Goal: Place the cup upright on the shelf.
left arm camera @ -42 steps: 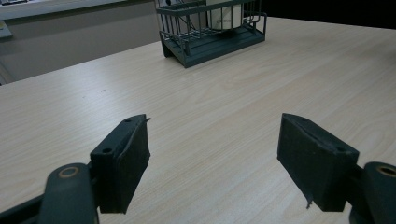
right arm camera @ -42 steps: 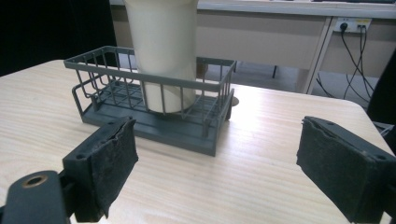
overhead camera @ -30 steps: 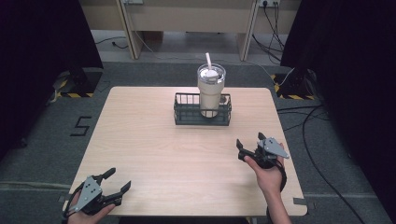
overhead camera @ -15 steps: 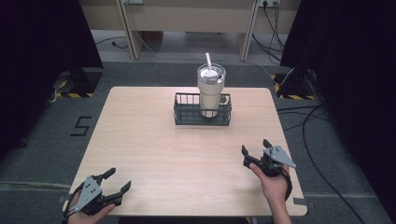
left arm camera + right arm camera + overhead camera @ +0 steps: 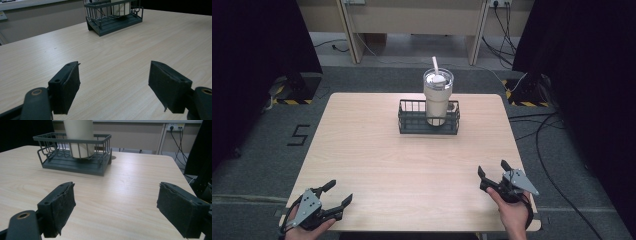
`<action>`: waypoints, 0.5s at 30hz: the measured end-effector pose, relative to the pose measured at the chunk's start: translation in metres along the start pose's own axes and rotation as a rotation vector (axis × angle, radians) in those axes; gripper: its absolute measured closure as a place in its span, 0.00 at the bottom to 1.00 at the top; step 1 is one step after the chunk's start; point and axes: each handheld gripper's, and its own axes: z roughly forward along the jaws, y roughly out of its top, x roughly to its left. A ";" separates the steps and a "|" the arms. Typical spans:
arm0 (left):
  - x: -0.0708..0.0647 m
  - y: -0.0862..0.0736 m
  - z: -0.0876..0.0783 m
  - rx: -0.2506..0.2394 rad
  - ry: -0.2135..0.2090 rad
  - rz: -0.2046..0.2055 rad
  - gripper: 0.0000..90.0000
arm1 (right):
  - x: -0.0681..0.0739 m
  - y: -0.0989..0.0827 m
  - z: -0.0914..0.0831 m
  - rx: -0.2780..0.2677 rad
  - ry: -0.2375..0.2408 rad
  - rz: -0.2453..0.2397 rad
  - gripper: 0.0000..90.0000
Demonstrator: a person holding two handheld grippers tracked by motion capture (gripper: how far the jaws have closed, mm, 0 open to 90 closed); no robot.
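Tumbler (image 5: 437, 97) with its straw stands inside the wire basket (image 5: 412, 124) at upper centre of our table (image 5: 377, 160), while our left gripper (image 5: 335, 197) at lower left and right gripper (image 5: 493, 169) at lower right gape wide, holding nothing.

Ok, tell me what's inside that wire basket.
The wire basket holds one cream tumbler, upright toward its right end, with a clear lid and a white straw. The rest of the basket floor looks bare. The tumbler's contents are hidden by its wall.

Wooden table (image 5: 377, 150), grey carpet floor (image 5: 262, 150), black cables (image 5: 552, 130), yellow-black hazard tape (image 5: 287, 101)
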 end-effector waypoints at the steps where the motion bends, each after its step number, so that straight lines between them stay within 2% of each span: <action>1: 0.000 0.000 0.000 0.001 -0.001 0.001 0.27 | 0.000 -0.001 -0.002 0.001 0.002 -0.003 0.17; 8: -0.001 0.000 0.000 0.000 -0.002 0.000 0.27 | -0.001 -0.010 -0.011 0.006 0.004 0.022 0.17; 15: 0.000 0.001 0.001 -0.002 0.000 -0.001 0.27 | 0.001 -0.009 -0.009 0.016 0.028 0.019 0.18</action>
